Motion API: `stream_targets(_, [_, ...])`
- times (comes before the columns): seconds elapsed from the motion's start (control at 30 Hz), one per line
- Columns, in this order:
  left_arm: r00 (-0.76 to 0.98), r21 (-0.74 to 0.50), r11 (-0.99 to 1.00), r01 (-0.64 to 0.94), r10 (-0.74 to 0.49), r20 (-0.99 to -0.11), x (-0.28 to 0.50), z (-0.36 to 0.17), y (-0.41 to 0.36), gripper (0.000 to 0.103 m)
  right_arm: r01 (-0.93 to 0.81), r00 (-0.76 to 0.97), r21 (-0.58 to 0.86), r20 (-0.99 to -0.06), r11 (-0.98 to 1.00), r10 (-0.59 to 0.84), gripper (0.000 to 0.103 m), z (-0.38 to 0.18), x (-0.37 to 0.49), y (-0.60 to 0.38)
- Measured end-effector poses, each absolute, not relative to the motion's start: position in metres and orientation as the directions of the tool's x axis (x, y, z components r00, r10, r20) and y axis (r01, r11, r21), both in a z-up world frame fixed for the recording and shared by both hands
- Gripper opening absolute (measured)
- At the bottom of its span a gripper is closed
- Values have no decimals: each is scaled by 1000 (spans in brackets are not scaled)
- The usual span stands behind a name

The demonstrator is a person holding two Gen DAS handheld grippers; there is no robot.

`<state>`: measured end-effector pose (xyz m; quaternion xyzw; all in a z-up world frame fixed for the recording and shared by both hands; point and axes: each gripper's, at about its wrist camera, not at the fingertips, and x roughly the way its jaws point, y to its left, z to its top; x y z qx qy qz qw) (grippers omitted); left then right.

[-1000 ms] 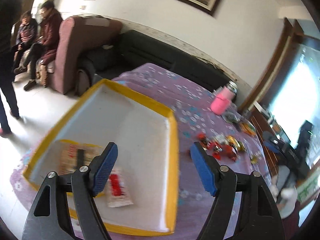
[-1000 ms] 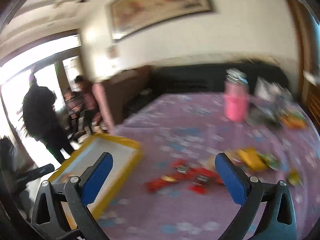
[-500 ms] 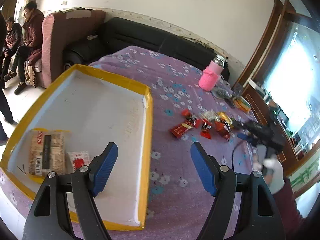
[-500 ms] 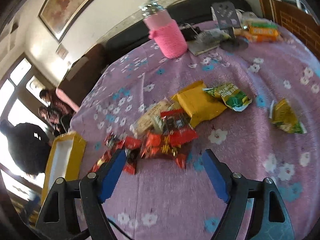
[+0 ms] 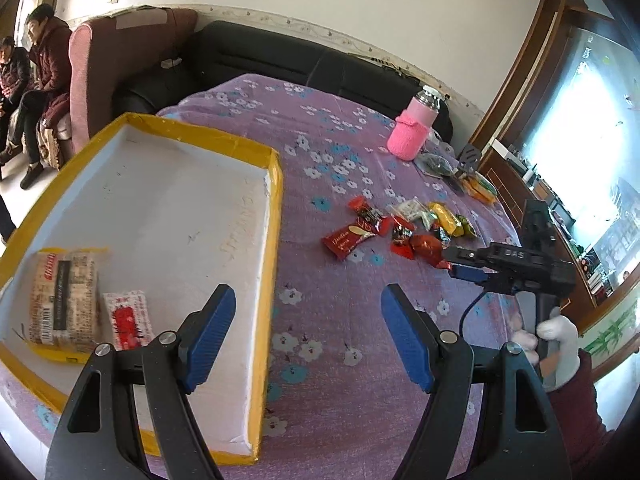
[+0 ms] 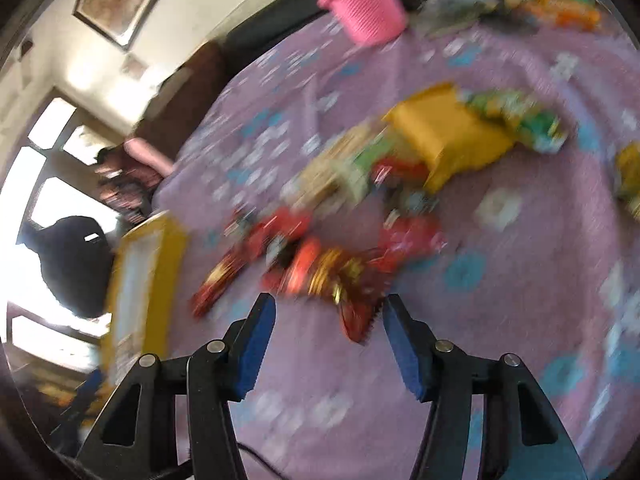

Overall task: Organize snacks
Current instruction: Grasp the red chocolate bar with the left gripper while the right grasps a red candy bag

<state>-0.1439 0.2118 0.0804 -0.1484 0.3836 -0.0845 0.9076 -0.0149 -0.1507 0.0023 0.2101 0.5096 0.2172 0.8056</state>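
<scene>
- I see a living room with a black sofa (image 5: 280, 60) behind a bench covered by a purple flowered cloth (image 5: 340, 320).
- A yellow-edged tray (image 5: 276, 200) lies on the left part of the bench. Two wrapped snacks rest in its near left corner: a tan packet (image 5: 64, 300) and, just beside it, a small red-and-white packet (image 5: 128, 320).
- My left gripper (image 5: 308, 336) hangs over the tray's right edge with its fingers spread wide and nothing between them. Half a second ago the tray filled more of this view; now more purple cloth shows.
- The pile of loose snacks (image 5: 400, 228) sits in the middle of the bench, well apart from the tray. A pink bottle (image 5: 414, 130) stands farther back.
- My right gripper (image 6: 330, 338) is much closer to the pile than it was half a second ago. Its fingers are spread, and a red wrapped candy (image 6: 356, 316) lies between the tips. The view is blurred, so I cannot tell if they touch it.
- In the left view I see the right gripper (image 5: 464, 264) reaching low at the red end of the pile.
</scene>
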Motion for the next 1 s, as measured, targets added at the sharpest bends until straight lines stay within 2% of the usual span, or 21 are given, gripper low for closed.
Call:
stream_targets(0.03, [687, -337, 940, 43, -273, -674, -143, 79, 210, 75, -147, 410, 536, -731, 831, 545, 61, 5, -18, -151])
stream_targets(0.1, [676, -334, 941, 54, -281, -681, -142, 76, 203, 75, -159, 481, 457, -738, 875, 472, 76, 12, -20, -148])
stream_targets(0.33, [659, -272, 957, 102, -270, -702, -140, 79, 183, 75, -310, 563, 243, -732, 919, 383, 80, 17, -10, -104])
stream_targets(0.47, [641, -230, 964, 133, -261, -722, -129, 80, 171, 75, -342, 555, 195, -748, 919, 365, 80, 6, -6, -88])
stream_targets(0.53, [629, -212, 966, 148, -257, -733, -120, 79, 164, 75, -347, 540, 223, -747, 911, 388, 65, 1, -7, -90])
stream_targets(0.57, [618, -201, 966, 160, -257, -743, -113, 78, 158, 75, -343, 531, 234, -751, 910, 393, 39, -1, -8, -94])
stream_targets(0.6, [610, -193, 966, 171, -257, -750, -106, 76, 153, 75, -339, 512, 265, -753, 902, 414, 33, -4, -7, -98])
stream_targets(0.83, [515, -88, 962, 258, -214, -830, -47, 47, 107, 75, -294, 510, 348, -730, 890, 454, 33, -4, -5, -119])
stream_targets(1.0, [477, -51, 952, 301, -197, -857, -9, 33, 94, 75, -276, 503, 391, -719, 878, 479, 33, -4, -3, -129])
